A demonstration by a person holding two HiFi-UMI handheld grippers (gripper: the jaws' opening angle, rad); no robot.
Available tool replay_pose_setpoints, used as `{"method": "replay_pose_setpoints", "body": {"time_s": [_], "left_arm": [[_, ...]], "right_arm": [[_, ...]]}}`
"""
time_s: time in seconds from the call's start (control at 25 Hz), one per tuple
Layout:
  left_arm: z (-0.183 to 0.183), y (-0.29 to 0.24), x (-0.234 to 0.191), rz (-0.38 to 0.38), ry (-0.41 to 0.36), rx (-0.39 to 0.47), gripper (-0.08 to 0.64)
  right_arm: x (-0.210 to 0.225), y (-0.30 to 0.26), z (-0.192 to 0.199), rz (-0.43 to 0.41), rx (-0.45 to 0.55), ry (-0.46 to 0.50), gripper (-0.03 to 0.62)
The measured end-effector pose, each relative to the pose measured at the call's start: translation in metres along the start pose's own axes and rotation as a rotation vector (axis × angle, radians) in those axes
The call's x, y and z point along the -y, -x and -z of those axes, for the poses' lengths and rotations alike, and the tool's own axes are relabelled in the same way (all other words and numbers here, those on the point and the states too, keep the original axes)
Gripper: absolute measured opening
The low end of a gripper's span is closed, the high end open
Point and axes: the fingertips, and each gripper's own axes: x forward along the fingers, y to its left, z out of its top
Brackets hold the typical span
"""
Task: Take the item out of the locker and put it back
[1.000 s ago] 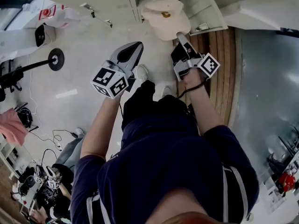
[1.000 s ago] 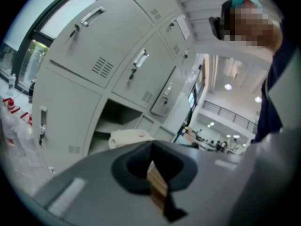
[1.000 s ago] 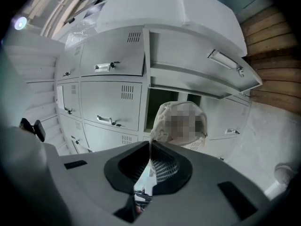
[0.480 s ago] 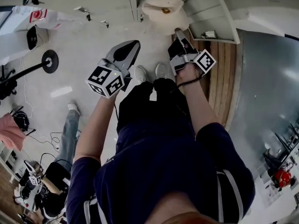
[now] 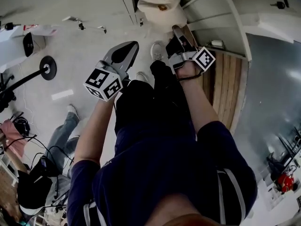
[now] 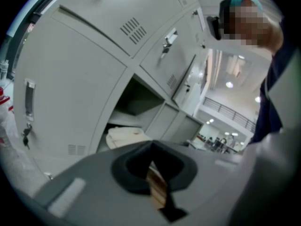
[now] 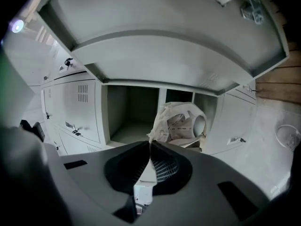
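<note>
A cream plastic bag with a white roll inside (image 7: pixel 182 123) hangs at the mouth of the open locker compartment (image 7: pixel 128 111). My right gripper (image 7: pixel 150 144) is shut on the bag's near corner. The head view shows the same bag (image 5: pixel 157 4) at the top, just past my right gripper (image 5: pixel 177 31). From the left gripper view the bag (image 6: pixel 123 135) sits low in the open locker (image 6: pixel 141 100). My left gripper (image 6: pixel 151 146) is shut and holds nothing; it hangs to the left of the bag (image 5: pixel 127 48), apart from it.
An open grey locker door (image 7: pixel 164 41) spreads overhead in the right gripper view. Shut locker doors with handles (image 6: pixel 167 39) flank the opening. A wooden floor strip (image 5: pixel 221 86) runs at the right. A person (image 5: pixel 51 164) sits among cables at lower left.
Both grippers have sunk and moved toward the lockers. The bag in the right gripper now sits closer to the locker opening at the picture's top.
</note>
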Motion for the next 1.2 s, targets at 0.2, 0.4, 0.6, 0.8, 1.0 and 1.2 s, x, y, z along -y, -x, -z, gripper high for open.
{"method": "replay_pose_setpoints", "body": {"time_s": [0.2, 0.4, 0.6, 0.8, 1.0, 1.2], "left_arm": [[0.014, -0.021, -0.024, 0.009, -0.012, -0.001, 0.003], [0.027, -0.05, -0.064, 0.017, -0.023, 0.0, 0.003], [0.037, -0.061, -0.087, 0.004, -0.031, 0.024, 0.003], [0.044, -0.07, -0.103, -0.005, -0.05, 0.046, 0.003], [0.053, -0.076, -0.113, -0.005, -0.06, 0.054, 0.003], [0.057, -0.081, -0.119, -0.005, -0.07, 0.075, 0.003]], "right_arm": [[0.028, -0.025, -0.009, -0.041, 0.009, 0.002, 0.017], [0.073, -0.07, -0.024, -0.067, 0.019, 0.002, 0.017], [0.093, -0.099, -0.029, -0.104, 0.027, -0.009, 0.017], [0.111, -0.123, -0.036, -0.144, 0.037, -0.016, 0.017], [0.124, -0.139, -0.039, -0.16, 0.048, -0.002, 0.017], [0.136, -0.149, -0.04, -0.163, 0.049, 0.004, 0.017]]}}
